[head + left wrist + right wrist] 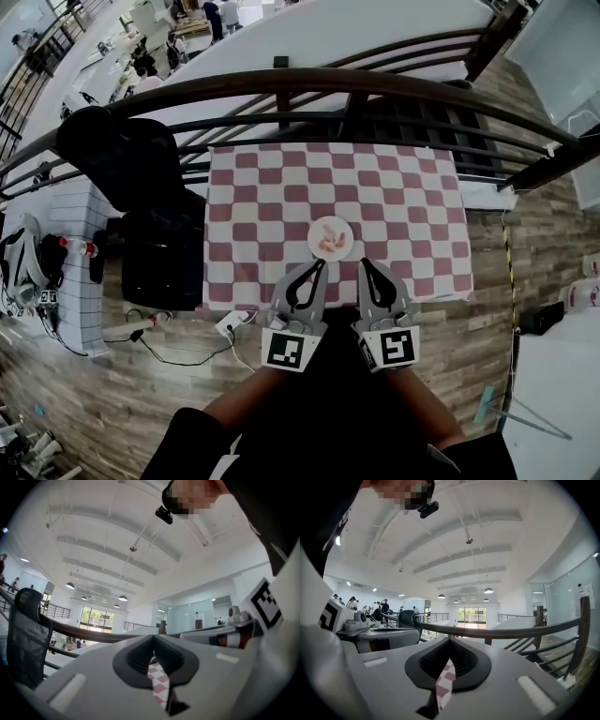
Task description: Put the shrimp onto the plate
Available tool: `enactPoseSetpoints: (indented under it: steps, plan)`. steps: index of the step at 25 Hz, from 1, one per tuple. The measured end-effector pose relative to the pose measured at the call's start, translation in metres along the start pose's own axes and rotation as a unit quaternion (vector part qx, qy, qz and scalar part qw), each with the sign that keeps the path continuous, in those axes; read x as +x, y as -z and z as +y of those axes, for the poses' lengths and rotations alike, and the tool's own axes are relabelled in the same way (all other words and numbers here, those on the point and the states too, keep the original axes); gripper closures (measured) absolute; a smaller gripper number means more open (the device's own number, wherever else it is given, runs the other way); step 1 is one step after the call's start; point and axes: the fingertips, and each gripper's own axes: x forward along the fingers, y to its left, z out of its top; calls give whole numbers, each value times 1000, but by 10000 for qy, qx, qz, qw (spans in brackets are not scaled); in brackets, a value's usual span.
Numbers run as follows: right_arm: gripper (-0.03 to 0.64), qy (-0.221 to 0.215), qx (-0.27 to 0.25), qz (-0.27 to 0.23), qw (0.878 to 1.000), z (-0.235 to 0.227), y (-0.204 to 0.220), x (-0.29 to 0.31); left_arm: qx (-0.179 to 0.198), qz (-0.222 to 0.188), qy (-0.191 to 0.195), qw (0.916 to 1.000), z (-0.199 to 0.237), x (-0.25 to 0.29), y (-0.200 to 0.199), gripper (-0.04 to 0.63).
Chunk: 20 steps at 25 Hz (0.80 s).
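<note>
In the head view my left gripper [318, 266] and right gripper [366, 264] are nearest, side by side at the near edge of the counter [253, 244]. Their tips aim at the plate [330, 223] just beyond. The shrimp [331, 246] lie on it, so I judge the placing done.

Left gripper view: my jaws are together with nothing between them, and only checked cloth [157, 682] shows through the slit.

Right gripper view: the same, closed and empty.

The next move only calls for keeping clear of the plate.

shrimp [332, 246] on plate [316, 228] on table [272, 187]
</note>
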Motion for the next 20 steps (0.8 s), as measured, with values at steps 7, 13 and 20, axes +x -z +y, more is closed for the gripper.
enactPoseSetpoints:
  steps: [7, 13, 20]
  plan:
    - [618, -52, 2, 15, 10000, 15, 4, -12, -2, -9, -97, 10000, -2, -19, 1, 588]
    - [620, -115, -61, -18, 9999, 26, 3, -13, 34, 2, -62, 10000, -2, -29, 2, 588]
    - [620, -262, -108, -14, 9996, 33, 6, -14, 29, 19, -3, 10000, -9, -29, 4, 588]
